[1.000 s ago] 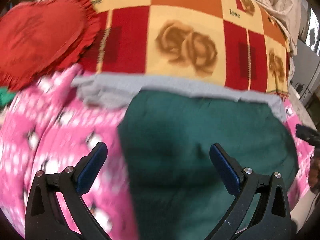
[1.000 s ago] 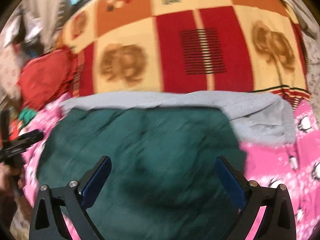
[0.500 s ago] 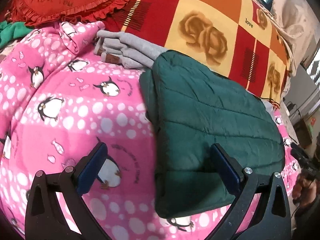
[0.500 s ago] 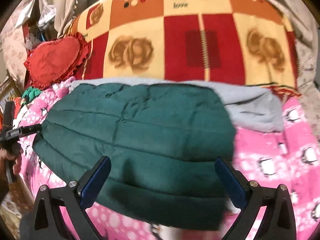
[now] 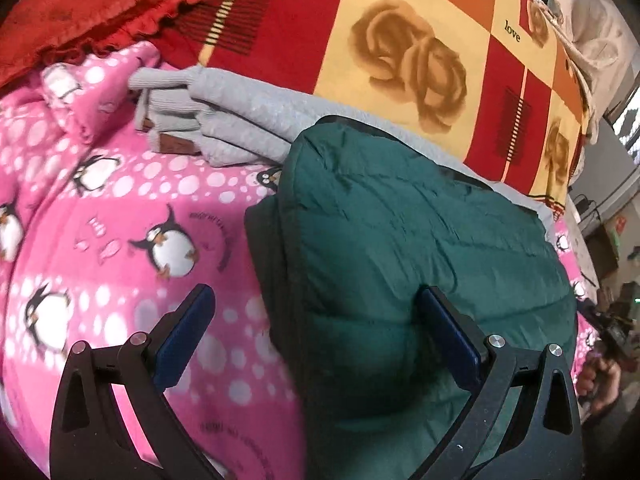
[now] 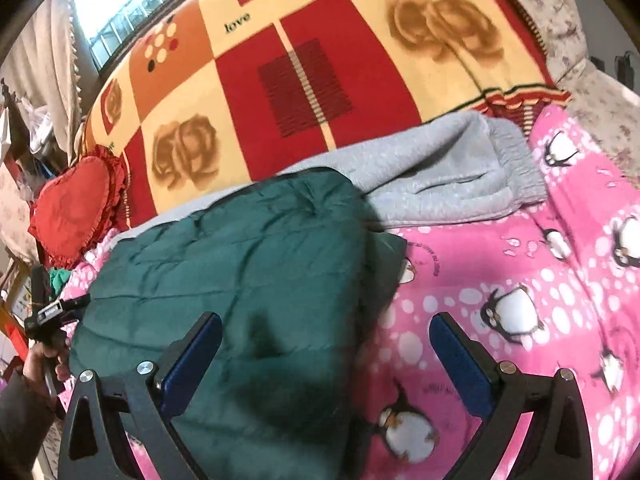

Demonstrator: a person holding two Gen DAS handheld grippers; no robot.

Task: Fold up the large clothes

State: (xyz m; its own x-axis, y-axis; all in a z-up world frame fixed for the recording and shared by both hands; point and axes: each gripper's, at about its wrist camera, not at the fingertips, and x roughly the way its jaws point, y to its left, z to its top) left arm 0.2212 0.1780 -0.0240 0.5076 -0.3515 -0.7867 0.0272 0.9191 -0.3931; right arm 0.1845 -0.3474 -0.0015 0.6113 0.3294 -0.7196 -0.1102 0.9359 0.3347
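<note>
A dark green quilted jacket (image 5: 400, 248) lies folded on a pink penguin blanket (image 5: 120, 240); it also shows in the right wrist view (image 6: 240, 280). A folded grey sweatshirt (image 5: 224, 112) lies behind it, partly under it, and shows in the right wrist view (image 6: 448, 184). My left gripper (image 5: 316, 320) is open and empty, straddling the jacket's left edge. My right gripper (image 6: 326, 344) is open and empty, straddling the jacket's right edge. Each gripper appears small at the far side of the other's view: the right one (image 5: 612, 332), the left one (image 6: 56, 308).
A red, orange and cream rose blanket (image 5: 400, 40) covers the bed behind the clothes (image 6: 320, 60). A red frilled heart cushion (image 6: 76, 208) lies at the left (image 5: 80, 0). A window (image 6: 120, 12) is at the back left. The pink blanket (image 6: 540, 280) spreads right.
Both grippers have moved apart and lower, the left to the jacket's left edge and the right to its right edge. Both stayed open. The jacket has not moved.
</note>
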